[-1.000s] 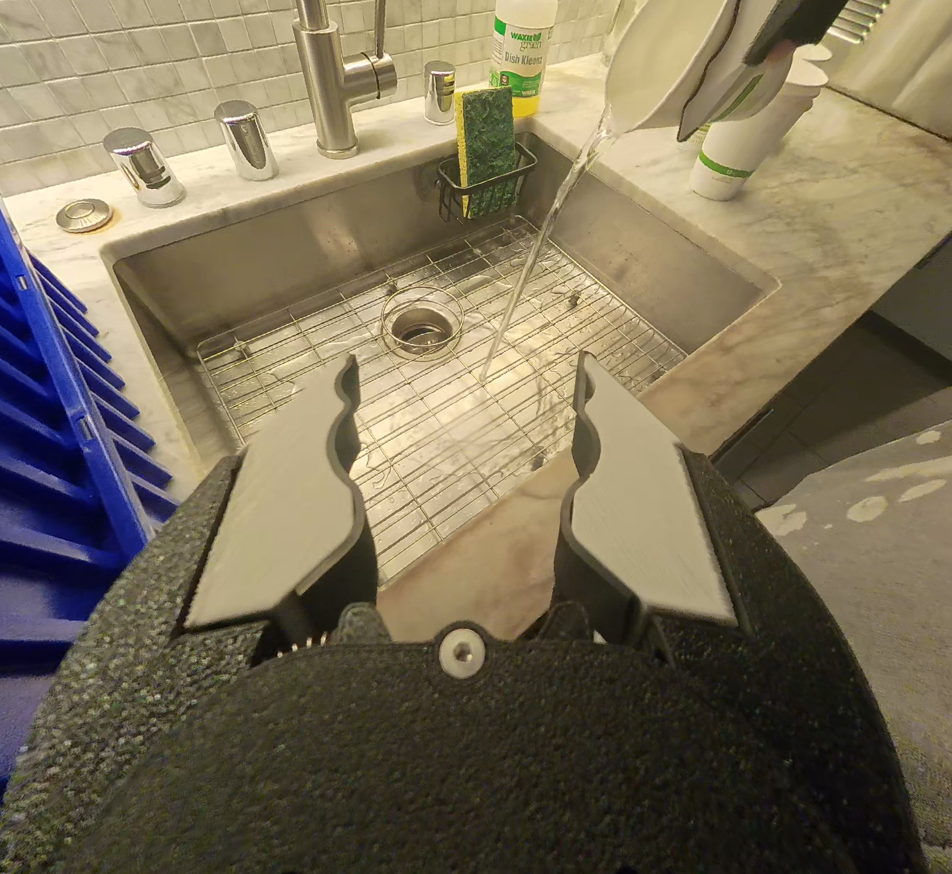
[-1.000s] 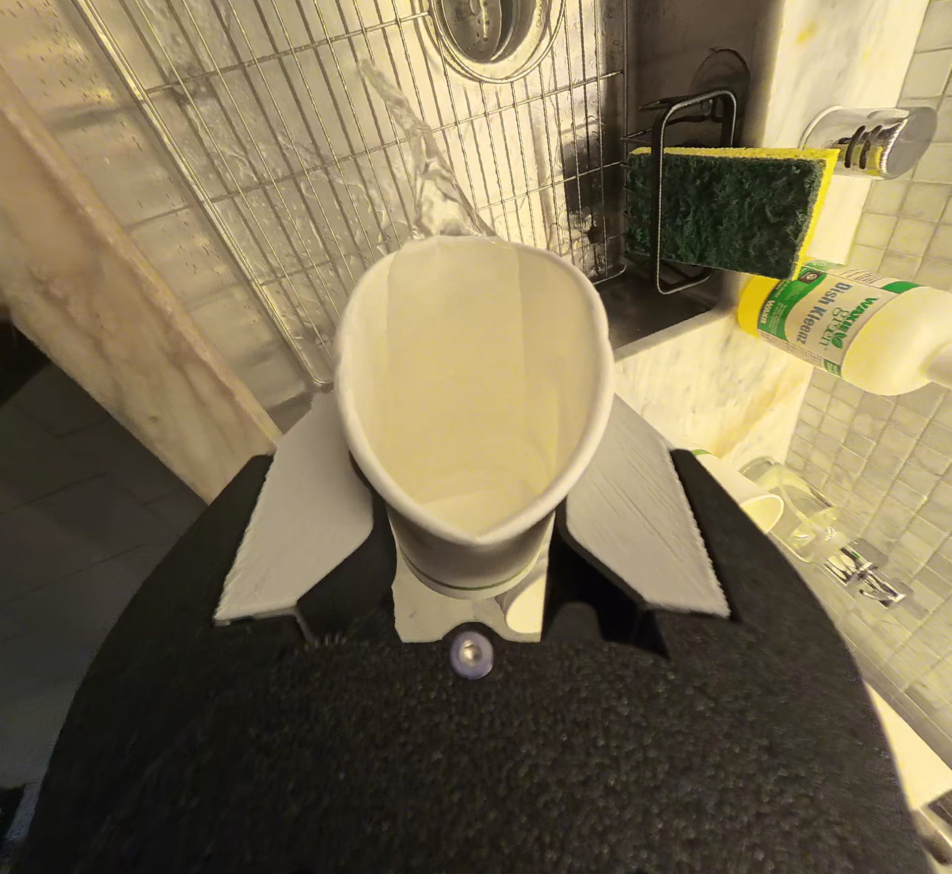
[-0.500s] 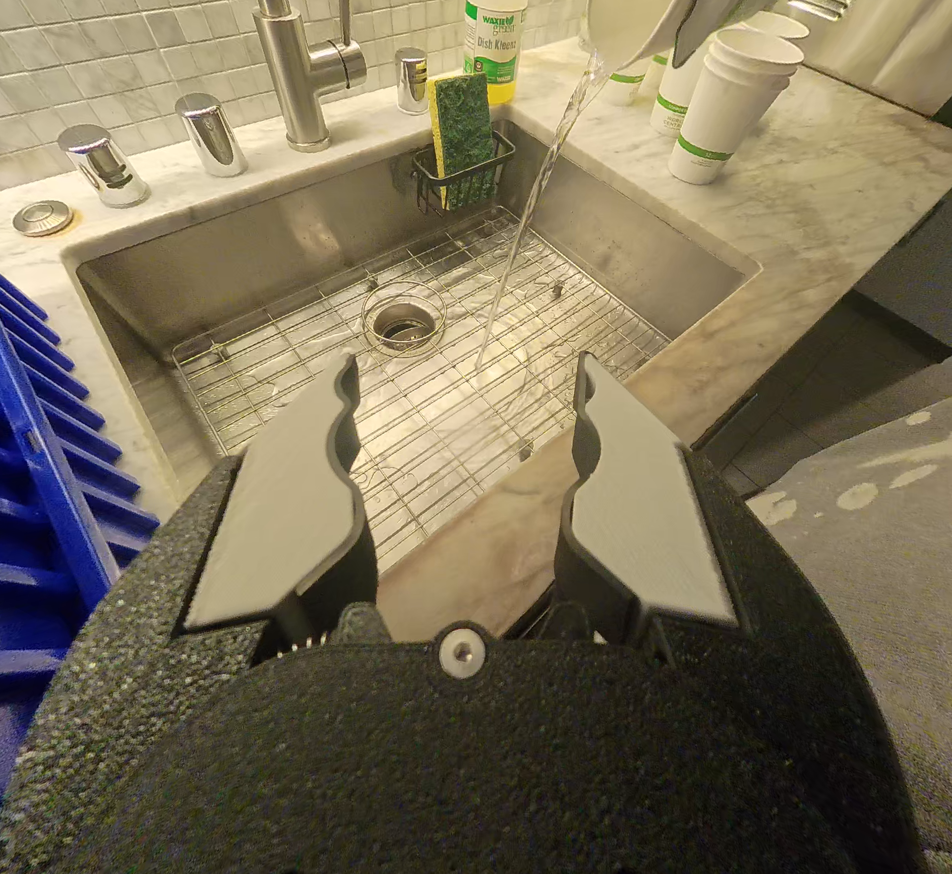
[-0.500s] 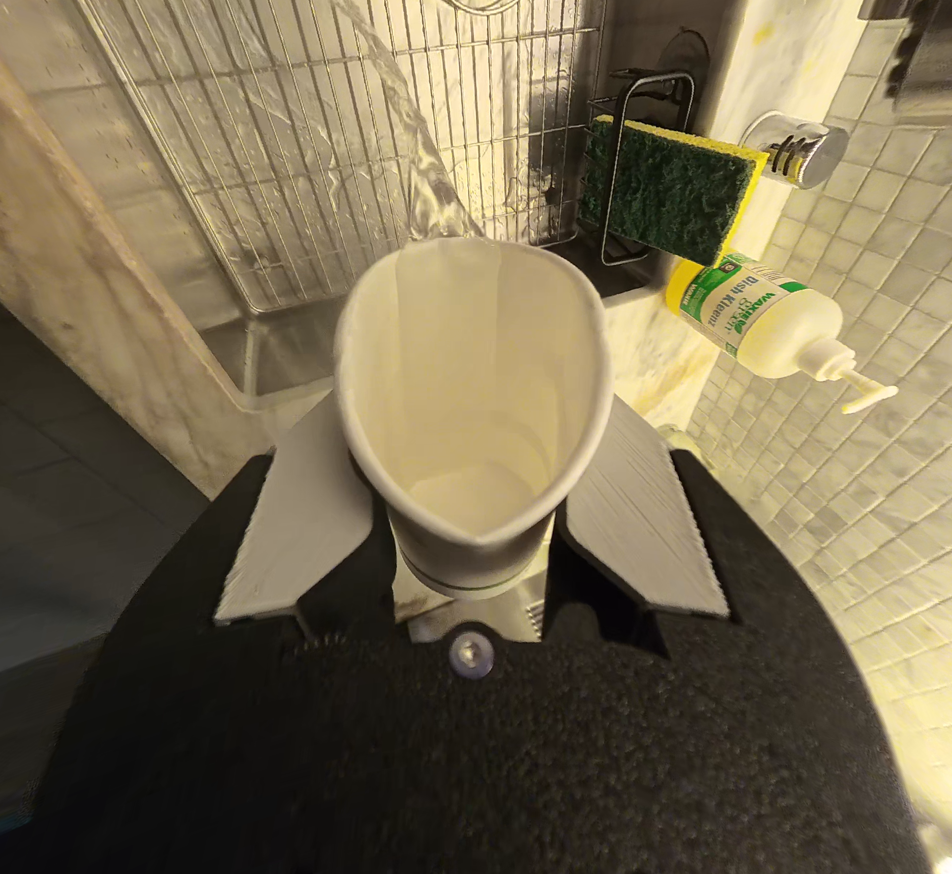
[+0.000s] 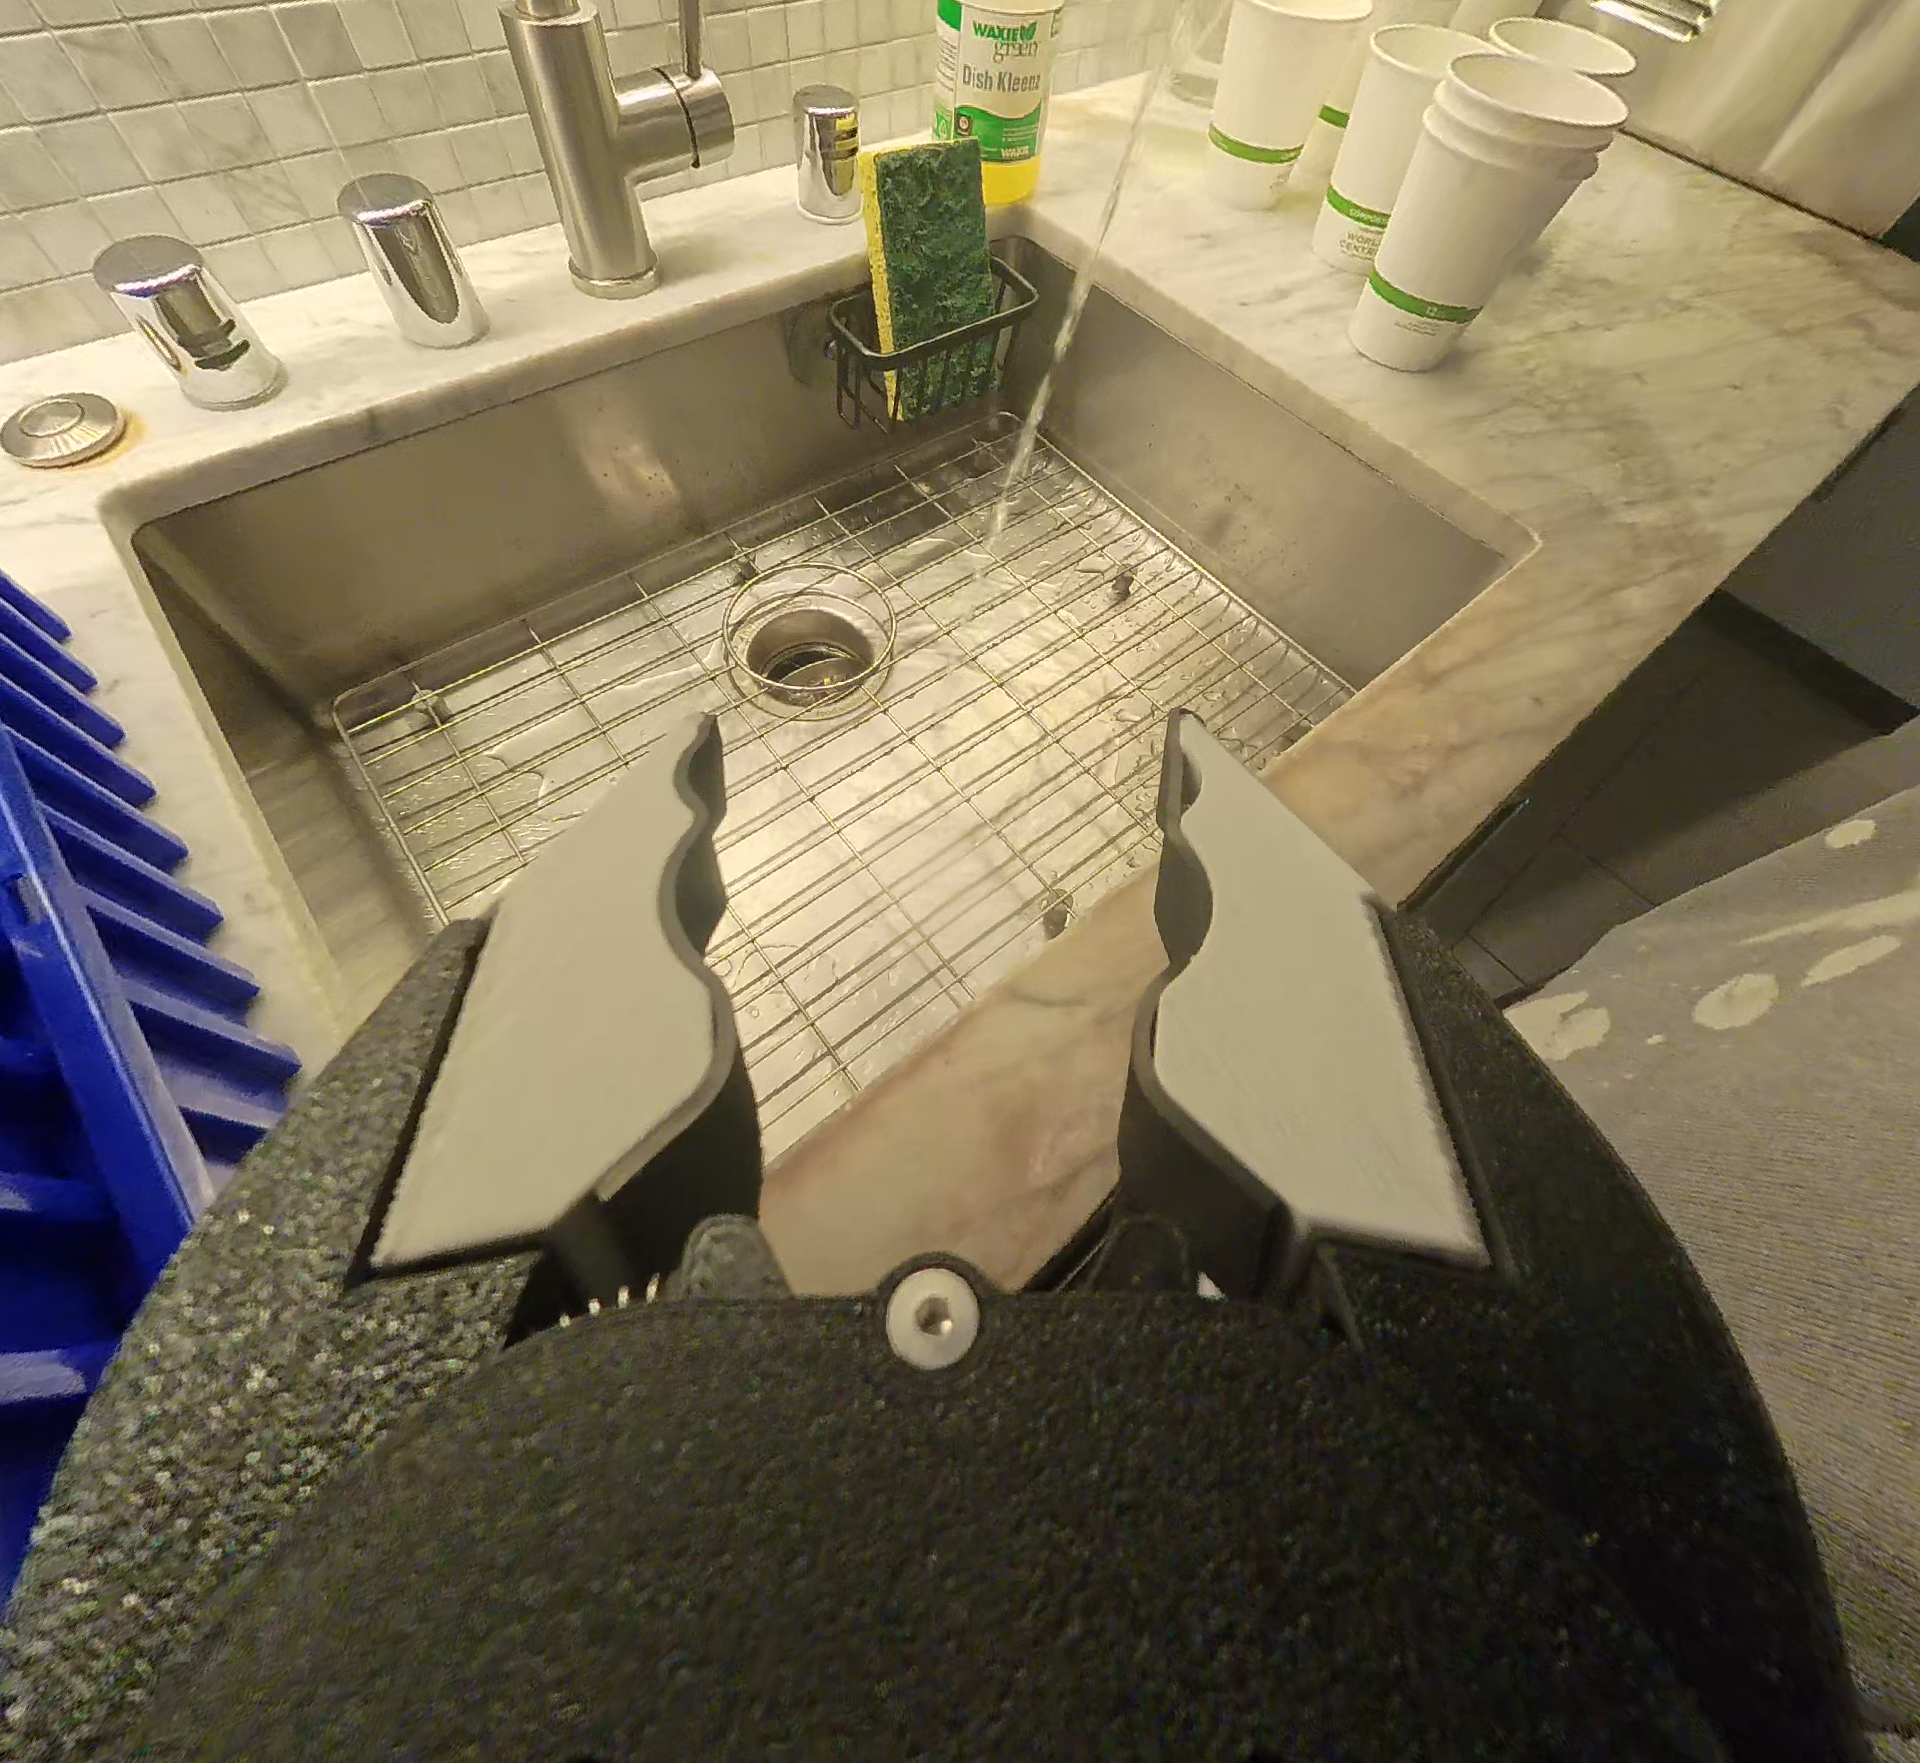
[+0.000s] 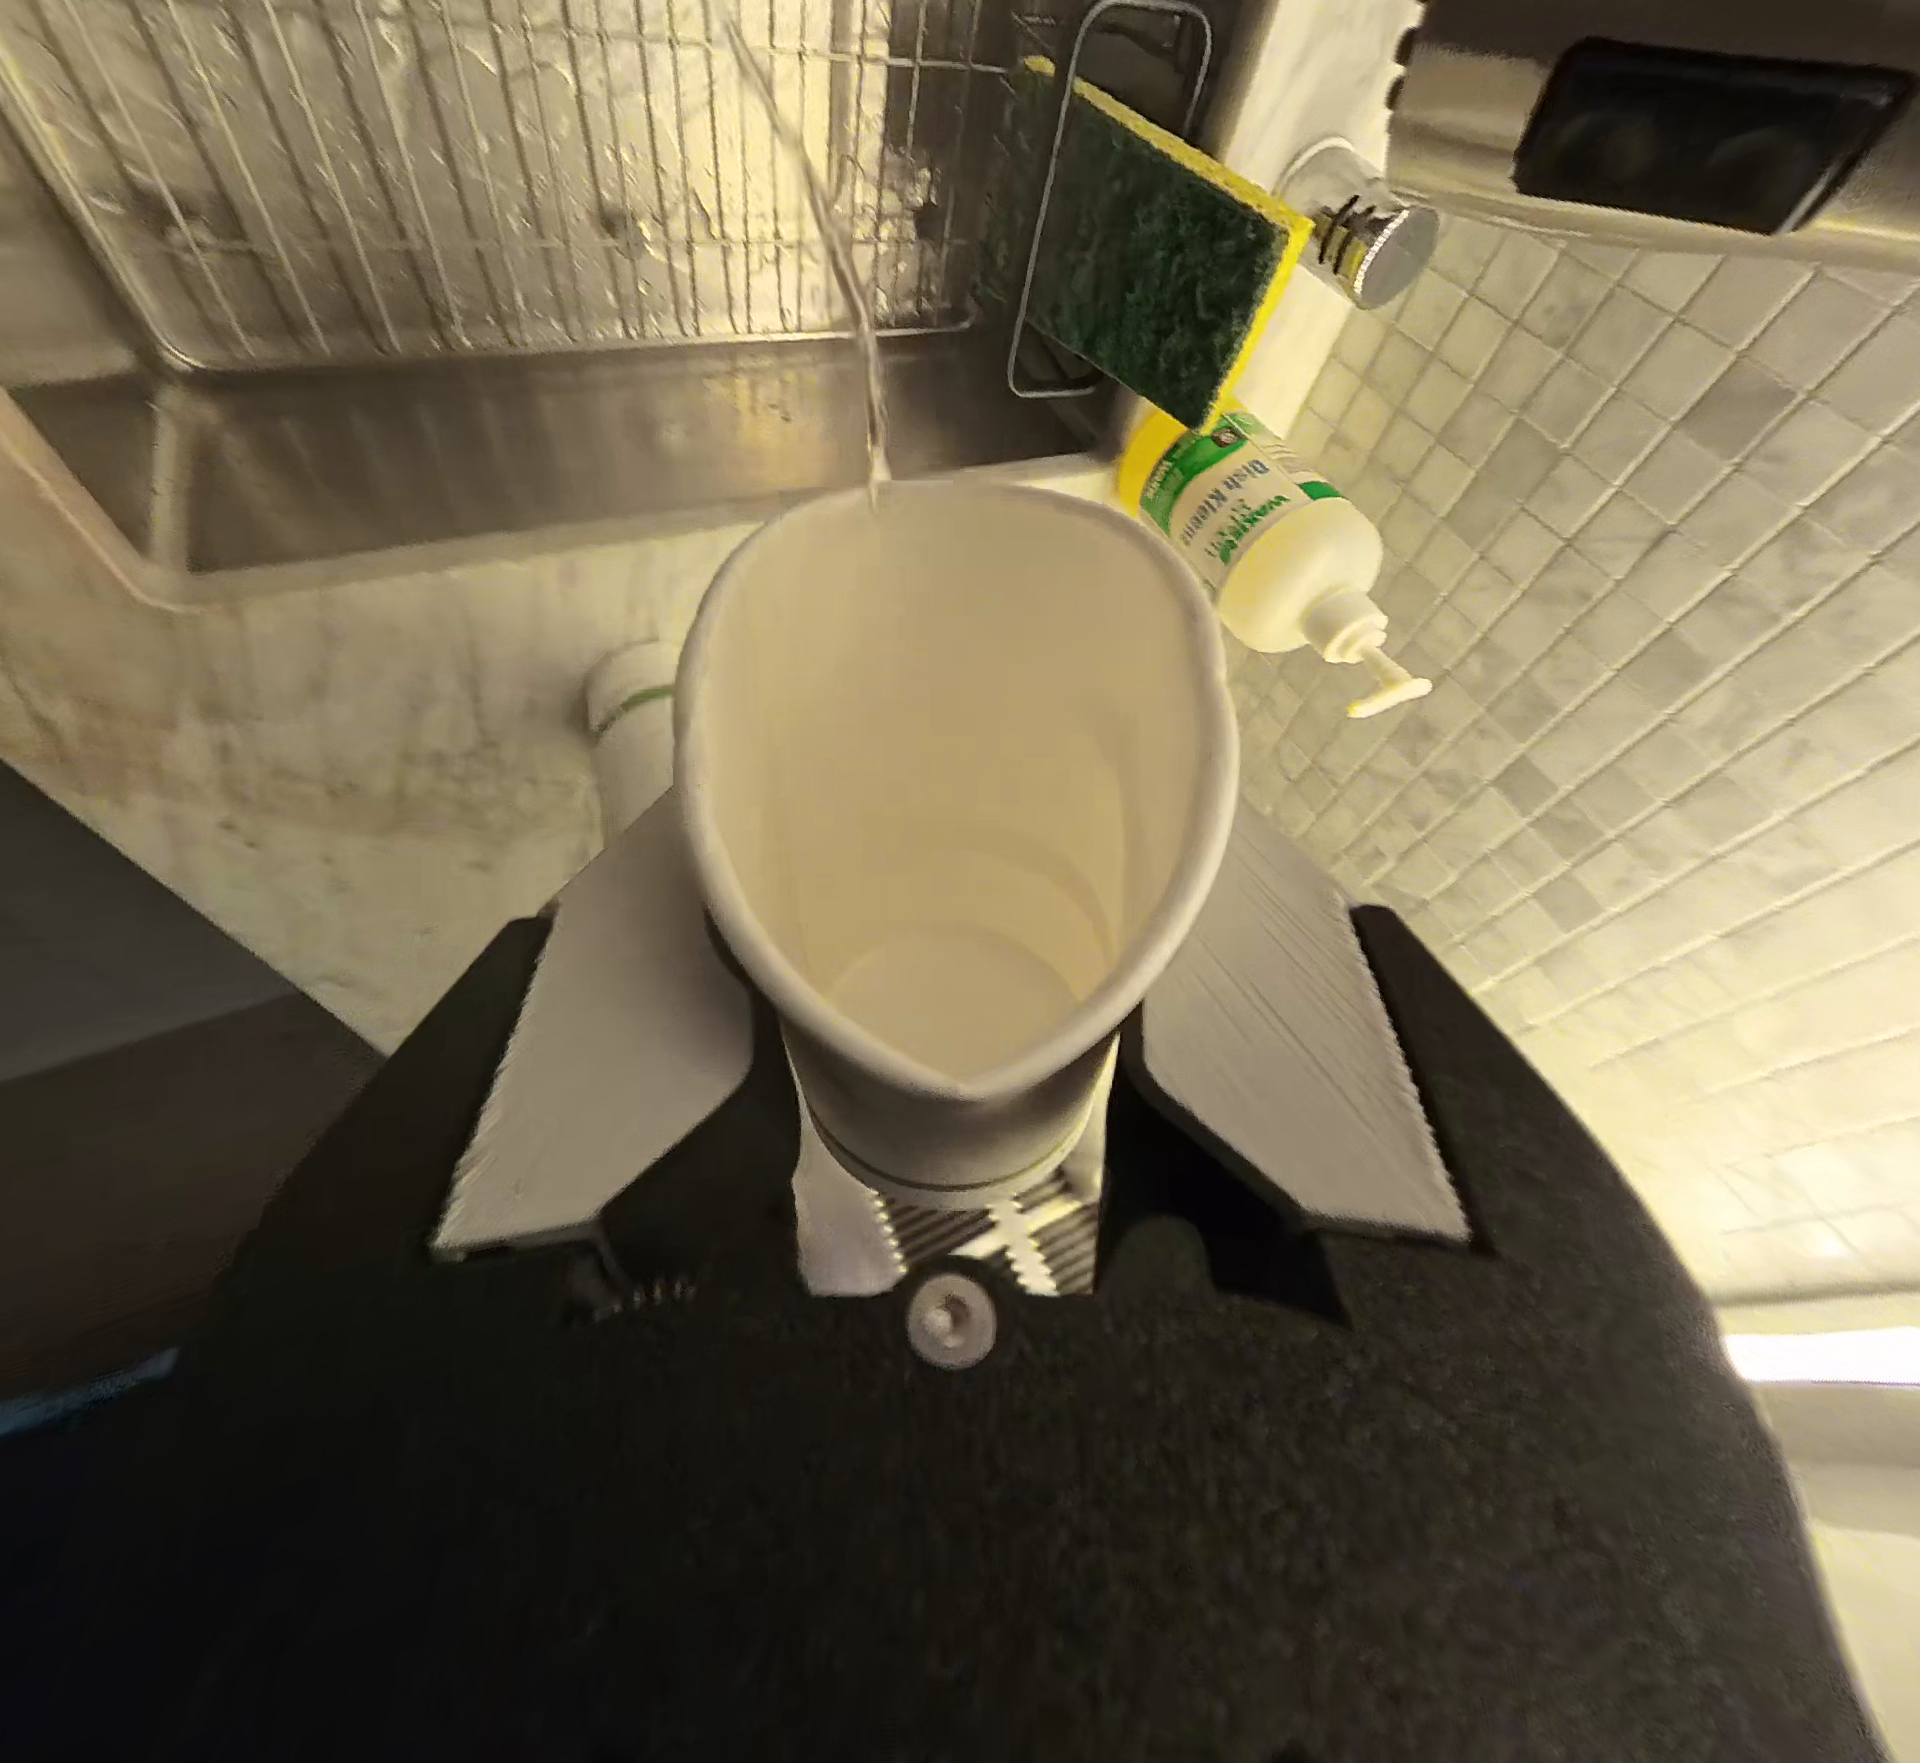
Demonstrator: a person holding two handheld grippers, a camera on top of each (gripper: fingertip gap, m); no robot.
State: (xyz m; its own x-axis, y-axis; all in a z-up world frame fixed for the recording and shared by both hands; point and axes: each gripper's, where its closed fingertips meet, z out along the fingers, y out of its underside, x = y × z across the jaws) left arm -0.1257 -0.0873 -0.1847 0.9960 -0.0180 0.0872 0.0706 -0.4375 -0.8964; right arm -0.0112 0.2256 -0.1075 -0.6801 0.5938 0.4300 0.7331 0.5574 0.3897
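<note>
White paper cup, squeezed to an oval at its rim, pinched between the two grey fingers of the right gripper and tipped mouth-down above the back right corner of the sink; a thin stream of water runs from its lip onto the wire grid lining the stainless steel sink. Left gripper, fingers spread wide and empty, hangs over the sink's front edge. Round drain near the grid's centre. Black wire caddy on the sink's back wall, holding a green-and-yellow sponge upright. On the marble counter: white pump bottle with a green printed label and yellow liquid at the back right corner of the sink; white paper cups with green bands, some stacked, along the right side; steel tap and chrome fittings along the back edge. Blue plastic rack at the left.
</note>
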